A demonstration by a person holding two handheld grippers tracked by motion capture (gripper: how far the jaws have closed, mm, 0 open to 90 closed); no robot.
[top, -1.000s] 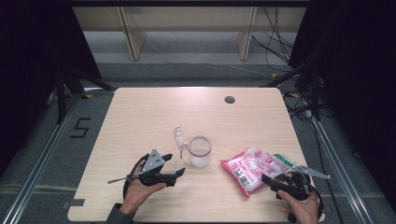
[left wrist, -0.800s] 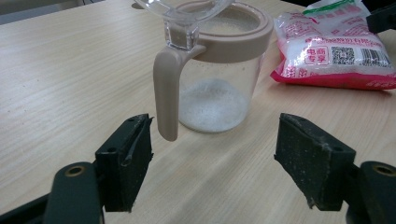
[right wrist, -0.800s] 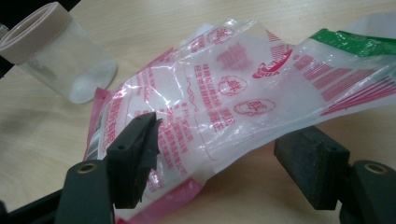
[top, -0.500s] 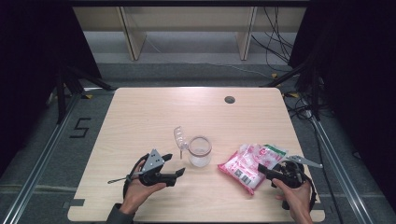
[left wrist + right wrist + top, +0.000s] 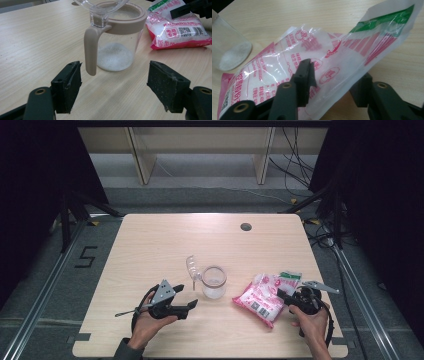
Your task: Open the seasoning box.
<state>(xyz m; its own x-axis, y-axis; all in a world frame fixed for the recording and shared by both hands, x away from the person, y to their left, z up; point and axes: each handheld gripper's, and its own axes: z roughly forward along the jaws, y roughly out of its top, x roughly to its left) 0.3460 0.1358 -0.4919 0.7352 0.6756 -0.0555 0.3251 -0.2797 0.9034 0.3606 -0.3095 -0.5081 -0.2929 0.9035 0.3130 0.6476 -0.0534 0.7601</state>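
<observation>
Right gripper view, tool [image 5: 332, 82] pinching pink bag [image 5: 287, 67]

Jar [image 5: 214, 282] and bag [image 5: 264, 297] amid bare table [image 5: 165, 240]

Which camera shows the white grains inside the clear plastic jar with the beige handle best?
The left gripper view: the white grains lie close and sharp in the clear plastic jar with the beige handle. The right gripper view catches a blurred patch. In the high view the jar is small.

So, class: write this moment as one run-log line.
right gripper: jaws just closing, shut on bag | left gripper: open, facing jar | jar: lid open, some white grains inside
</observation>
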